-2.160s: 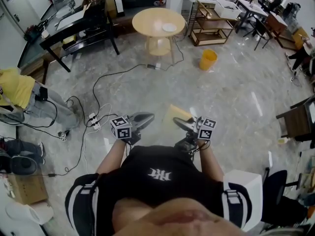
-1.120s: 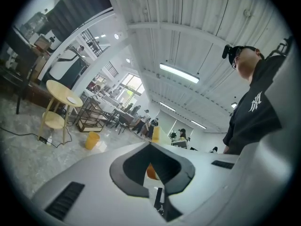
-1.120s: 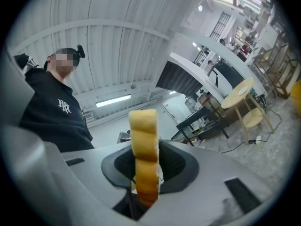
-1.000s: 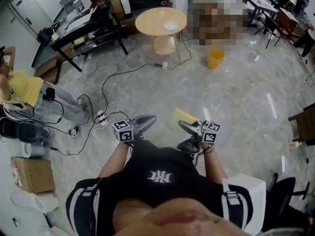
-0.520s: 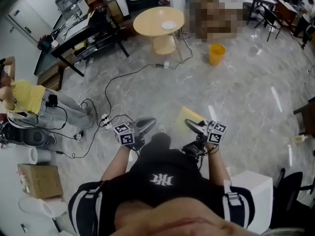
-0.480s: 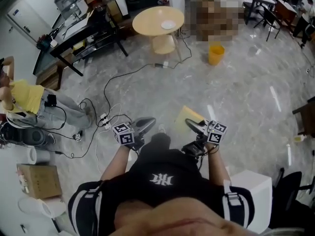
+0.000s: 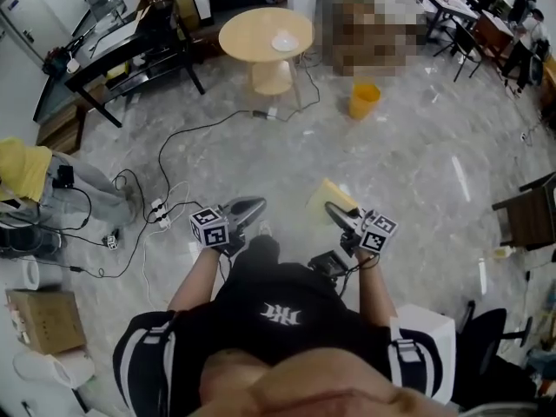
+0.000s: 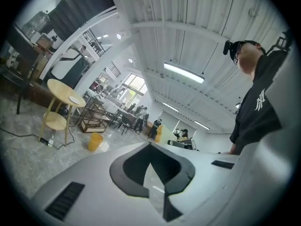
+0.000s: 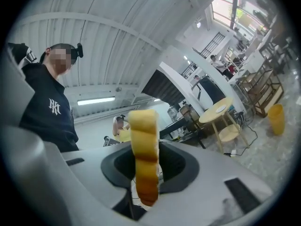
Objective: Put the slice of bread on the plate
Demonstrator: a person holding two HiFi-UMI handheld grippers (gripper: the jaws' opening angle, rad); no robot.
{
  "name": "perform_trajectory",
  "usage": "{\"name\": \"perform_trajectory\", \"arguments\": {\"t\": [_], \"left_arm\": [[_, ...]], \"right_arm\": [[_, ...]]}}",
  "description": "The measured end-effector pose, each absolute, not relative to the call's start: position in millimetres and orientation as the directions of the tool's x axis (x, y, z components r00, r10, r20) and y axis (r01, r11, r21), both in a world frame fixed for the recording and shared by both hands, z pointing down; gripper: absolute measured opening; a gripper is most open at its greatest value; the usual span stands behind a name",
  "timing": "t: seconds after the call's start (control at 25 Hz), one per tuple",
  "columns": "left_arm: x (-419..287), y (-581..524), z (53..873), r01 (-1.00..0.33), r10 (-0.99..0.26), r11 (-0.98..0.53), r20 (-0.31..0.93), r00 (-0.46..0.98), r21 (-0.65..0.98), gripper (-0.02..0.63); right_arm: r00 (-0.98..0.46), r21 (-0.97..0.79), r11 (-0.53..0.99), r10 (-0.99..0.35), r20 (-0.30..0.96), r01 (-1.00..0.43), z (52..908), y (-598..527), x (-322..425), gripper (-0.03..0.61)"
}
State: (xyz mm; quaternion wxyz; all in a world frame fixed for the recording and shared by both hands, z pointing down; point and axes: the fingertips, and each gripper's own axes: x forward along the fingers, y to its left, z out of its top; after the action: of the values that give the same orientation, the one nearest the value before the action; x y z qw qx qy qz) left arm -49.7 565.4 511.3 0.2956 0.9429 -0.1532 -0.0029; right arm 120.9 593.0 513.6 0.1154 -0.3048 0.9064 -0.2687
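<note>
My right gripper (image 7: 337,213) is shut on a yellow-brown slice of bread (image 7: 327,198), held out level over the floor in front of the person's body. In the right gripper view the slice of bread (image 9: 145,159) stands on edge between the pads, its top sticking up past them. The left gripper (image 7: 247,208) is shut and holds nothing; its pads (image 8: 136,173) meet at the tip. The white plate (image 7: 284,42) lies on a round wooden table (image 7: 248,33) far ahead across the room; the plate (image 9: 219,108) also shows small in the right gripper view.
A yellow bucket (image 7: 364,102) stands on the marble floor right of the table. Black cables and a power strip (image 7: 160,212) lie on the floor at the left. A black desk (image 7: 113,55) stands at the far left, a dark chair (image 7: 526,215) at the right, a white box (image 7: 426,328) near the person.
Both grippers have travelled over the floor with the person, and the view has swung a little. The bread stays clamped in the right gripper; the left stays shut.
</note>
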Motion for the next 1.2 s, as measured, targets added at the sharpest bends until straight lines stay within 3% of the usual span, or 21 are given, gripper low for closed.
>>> {"name": "perform_trajectory", "arguments": {"t": [1.2], "left_arm": [[-131, 327, 519, -0.208, -0.296, -0.770, -0.048, 0.954, 0.603, 0.012]], "right_arm": [[-0.746, -0.493, 0.636, -0.665, 0.043, -0.595, 482, 340, 50, 0.095]]}}
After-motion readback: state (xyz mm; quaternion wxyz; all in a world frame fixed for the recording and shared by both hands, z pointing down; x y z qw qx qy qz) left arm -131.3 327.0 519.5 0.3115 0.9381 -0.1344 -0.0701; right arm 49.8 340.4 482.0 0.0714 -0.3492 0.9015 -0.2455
